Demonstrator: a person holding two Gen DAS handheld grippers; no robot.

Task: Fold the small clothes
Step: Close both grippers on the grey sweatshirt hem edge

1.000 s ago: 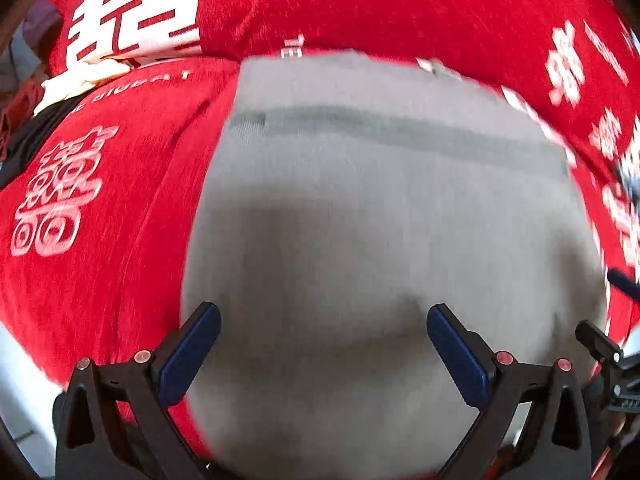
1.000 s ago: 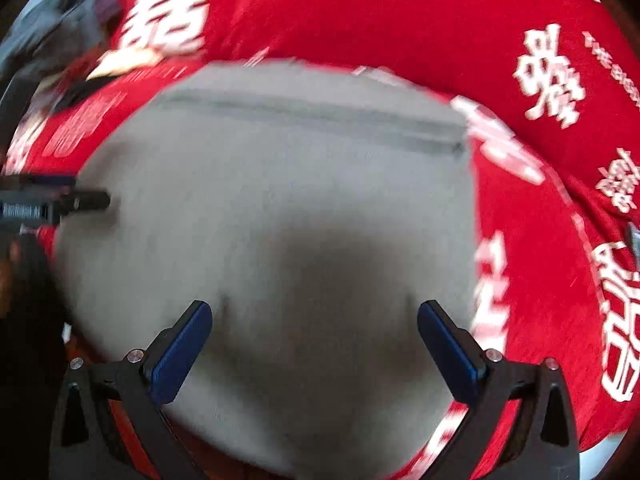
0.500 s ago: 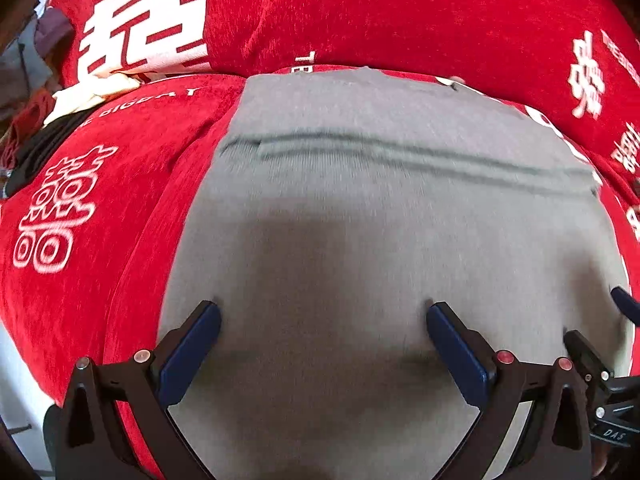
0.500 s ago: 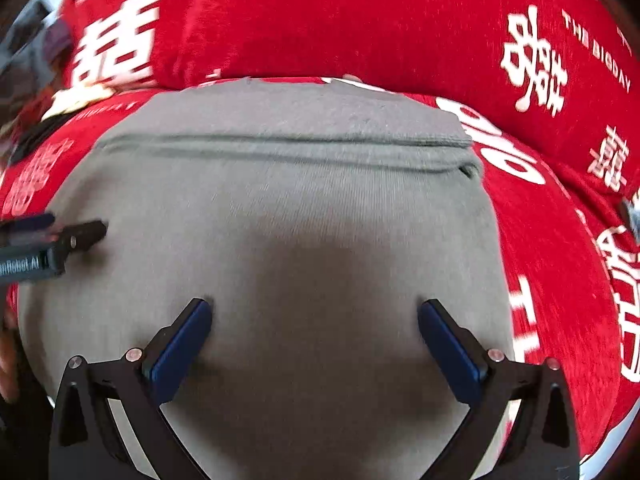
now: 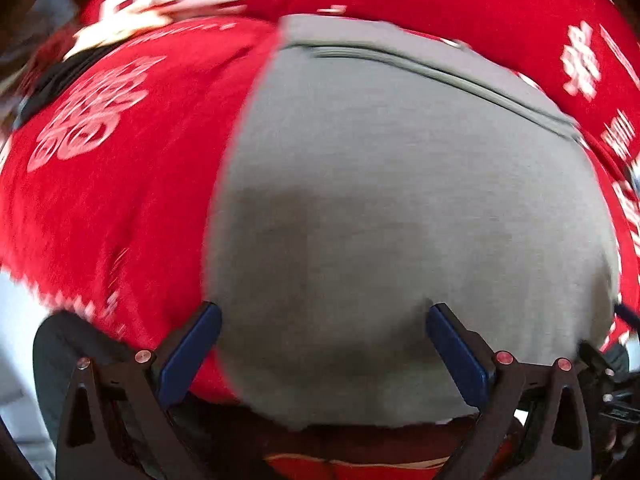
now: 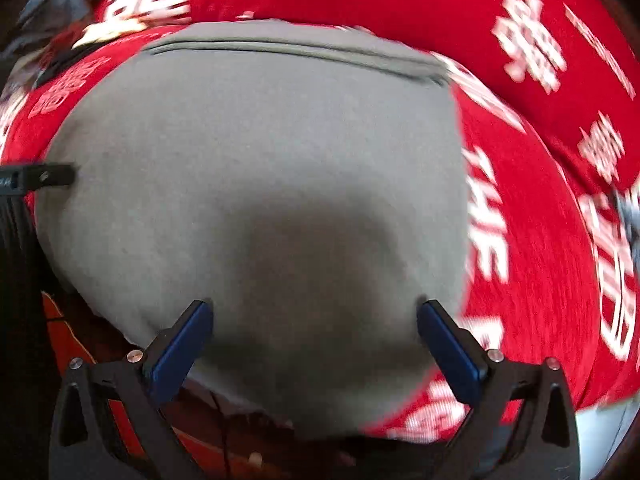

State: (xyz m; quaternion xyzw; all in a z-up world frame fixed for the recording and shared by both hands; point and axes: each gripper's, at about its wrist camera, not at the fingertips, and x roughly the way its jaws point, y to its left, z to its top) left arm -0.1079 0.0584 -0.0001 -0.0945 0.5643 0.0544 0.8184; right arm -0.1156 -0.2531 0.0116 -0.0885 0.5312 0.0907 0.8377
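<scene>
Over the red printed cover (image 5: pixel 120 208) we see the grey folded garment (image 5: pixel 400 200) lying flat; left hand-held gripper (image 5: pixel 322 344) & right hand-held gripper (image 6: pixel 314 340) hover above its near edge, both w/ jaws apart, empty.

Light: bright, even, no glare | Shadow: soft dark patch on the grey cloth (image 5: pixel 360 220) between each gripper's fingers | Blur: motion smear on the red cover (image 6: pixel 540 240) lettering, worst toward edges | Distortion: strong fisheye bulge, black corners
</scene>
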